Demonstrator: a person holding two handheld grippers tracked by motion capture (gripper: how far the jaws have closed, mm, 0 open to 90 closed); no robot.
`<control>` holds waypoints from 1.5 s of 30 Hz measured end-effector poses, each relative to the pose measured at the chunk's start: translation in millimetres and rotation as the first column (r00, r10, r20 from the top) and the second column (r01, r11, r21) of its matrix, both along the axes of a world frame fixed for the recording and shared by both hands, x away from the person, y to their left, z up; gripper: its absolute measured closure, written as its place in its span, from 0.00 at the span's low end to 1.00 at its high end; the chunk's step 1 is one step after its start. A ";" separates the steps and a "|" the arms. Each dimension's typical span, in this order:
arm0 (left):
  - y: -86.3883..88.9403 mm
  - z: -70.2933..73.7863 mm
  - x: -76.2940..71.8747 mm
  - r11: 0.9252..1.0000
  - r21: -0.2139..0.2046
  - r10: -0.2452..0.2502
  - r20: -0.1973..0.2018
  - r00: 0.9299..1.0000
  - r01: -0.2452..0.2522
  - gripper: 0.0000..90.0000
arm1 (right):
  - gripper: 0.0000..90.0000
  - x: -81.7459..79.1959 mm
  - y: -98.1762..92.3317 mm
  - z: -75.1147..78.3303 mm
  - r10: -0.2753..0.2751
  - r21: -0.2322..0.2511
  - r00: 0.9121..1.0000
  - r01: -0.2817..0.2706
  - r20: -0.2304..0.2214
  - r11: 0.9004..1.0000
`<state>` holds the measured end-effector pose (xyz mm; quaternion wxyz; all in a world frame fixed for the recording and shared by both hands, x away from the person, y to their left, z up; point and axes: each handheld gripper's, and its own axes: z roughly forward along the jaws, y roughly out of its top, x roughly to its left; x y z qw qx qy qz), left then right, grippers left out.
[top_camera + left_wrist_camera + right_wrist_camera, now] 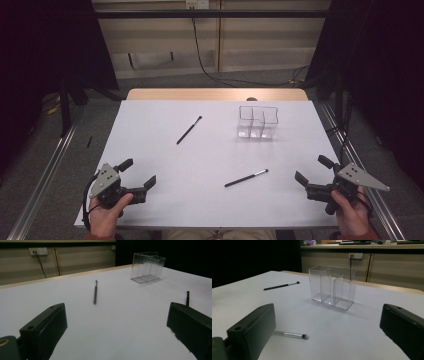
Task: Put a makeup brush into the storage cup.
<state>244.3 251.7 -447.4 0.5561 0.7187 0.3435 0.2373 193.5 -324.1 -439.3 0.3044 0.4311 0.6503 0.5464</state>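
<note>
Item: two slim makeup brushes, black-handled with silver ferrules and small dark tips. The near brush (246, 178) lay flat on the white worktop (150, 205) toward its front, between the grippers but nearer the right one, tip pointing right and away. The far brush (189, 130) lay diagonally at mid-worktop, left of the clear acrylic organizer (257, 122), which stood upright, well apart from both brushes, with its compartments unfilled. No brand, label or legible writing was visible on any piece. Left gripper (138, 173), at the front left corner: jaws spread wide, holding nothing. Right gripper (313, 169), at the front right edge: jaws likewise apart, unloaded.
</note>
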 end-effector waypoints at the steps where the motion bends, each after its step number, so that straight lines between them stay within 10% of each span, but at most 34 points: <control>1: 0.1 0.1 0.0 1.000 0.001 0.001 0.001 1.000 -0.001 0.03 | 0.00 0.2 0.0 -0.1 -0.001 0.000 1.000 0.001 0.001 1.000; 24: -2.2 0.7 5.2 1.000 0.018 0.004 -0.025 1.000 -0.004 0.05 | 0.00 -1.9 -19.0 10.6 -0.077 0.056 0.995 0.074 0.061 0.996; 36: -11.5 8.5 22.9 0.999 0.027 -0.030 -0.015 0.999 0.030 0.05 | 0.00 -5.9 11.1 -1.9 -0.004 -0.062 1.000 0.004 0.001 0.998; 45: -23.4 23.7 41.8 0.999 0.024 -0.042 0.038 0.998 0.041 0.05 | 0.00 -3.4 18.4 -4.9 0.019 -0.064 1.000 -0.020 -0.017 0.998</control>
